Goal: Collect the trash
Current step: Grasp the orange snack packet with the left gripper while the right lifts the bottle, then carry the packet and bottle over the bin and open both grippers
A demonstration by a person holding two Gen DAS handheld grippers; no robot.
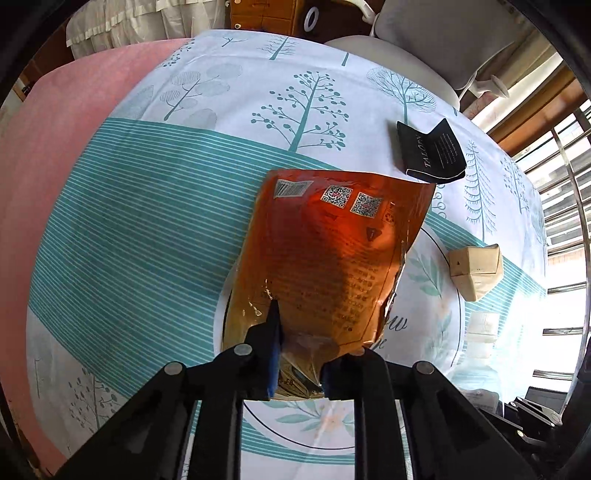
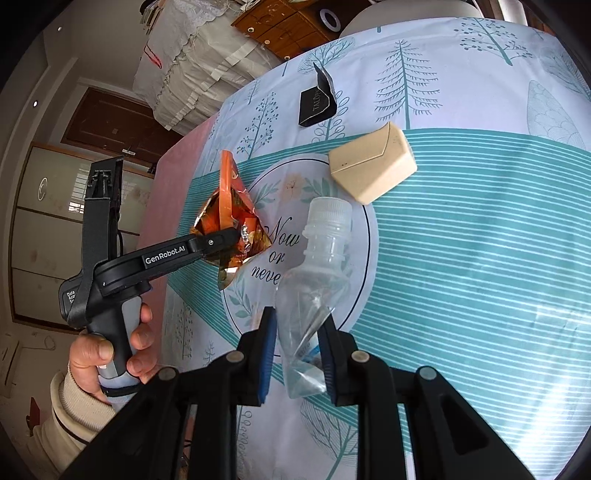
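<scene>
My left gripper (image 1: pixel 300 363) is shut on the torn end of an orange snack bag (image 1: pixel 332 251) and holds it above the table. The same bag (image 2: pixel 232 218) shows in the right wrist view, pinched by the left gripper (image 2: pixel 236 236). My right gripper (image 2: pixel 297 347) is shut on a crushed clear plastic bottle (image 2: pixel 317 266) with a white cap, held above the tablecloth. A black folded wrapper (image 1: pixel 430 151) (image 2: pixel 317 103) and a beige carton (image 1: pixel 476 271) (image 2: pixel 373 168) lie on the table.
The table carries a white and teal tree-print cloth (image 1: pixel 155 221) (image 2: pixel 480 258) over a pink cover (image 1: pixel 55 166). A chair (image 1: pixel 436 37) stands at the far side. Window bars (image 1: pixel 565 221) are to the right. A wooden cabinet (image 2: pixel 284 26) stands behind.
</scene>
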